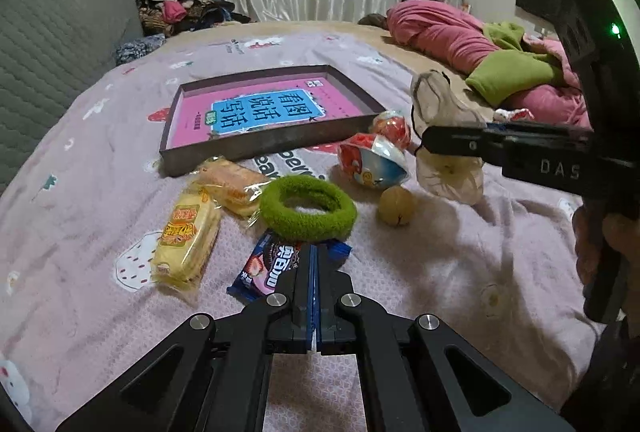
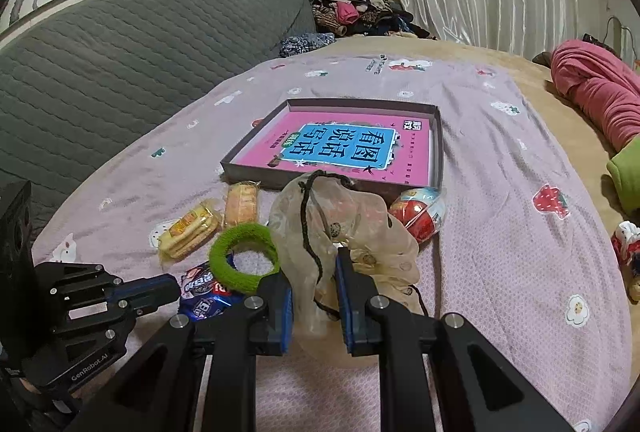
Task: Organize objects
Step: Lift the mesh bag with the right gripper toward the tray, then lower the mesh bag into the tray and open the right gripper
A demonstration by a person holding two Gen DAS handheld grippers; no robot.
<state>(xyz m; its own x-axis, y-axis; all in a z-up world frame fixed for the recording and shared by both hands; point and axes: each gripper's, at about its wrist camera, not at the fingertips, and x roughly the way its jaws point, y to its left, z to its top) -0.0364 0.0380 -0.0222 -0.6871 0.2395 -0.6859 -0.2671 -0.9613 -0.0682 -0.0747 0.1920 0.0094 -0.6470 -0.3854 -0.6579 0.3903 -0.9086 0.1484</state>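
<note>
A shallow dark box (image 1: 276, 142) (image 2: 256, 174) with a pink book inside lies on the bed. In front of it lie two yellow snack packs (image 1: 188, 244) (image 2: 188, 228), a green fuzzy ring (image 1: 308, 210) (image 2: 244, 252), a blue cookie packet (image 1: 268, 268) (image 2: 204, 296), two red-and-blue wrapped balls (image 1: 372, 162) (image 2: 420, 212) and a small yellowish ball (image 1: 396, 206). My right gripper (image 2: 314, 280) (image 1: 426, 144) is shut on a beige drawstring pouch (image 1: 444, 108) (image 2: 344, 224) and holds it above the bed. My left gripper (image 1: 314, 252) (image 2: 172, 290) is shut and empty, over the cookie packet.
A lilac printed sheet (image 1: 440, 272) (image 2: 500, 232) covers the bed. A grey quilted headboard (image 1: 44, 72) (image 2: 120, 64) is on the left. Pink and green bedding (image 1: 460, 40) (image 2: 600, 88) lies at the right, a clothes pile (image 1: 180, 4) (image 2: 356, 8) at the back.
</note>
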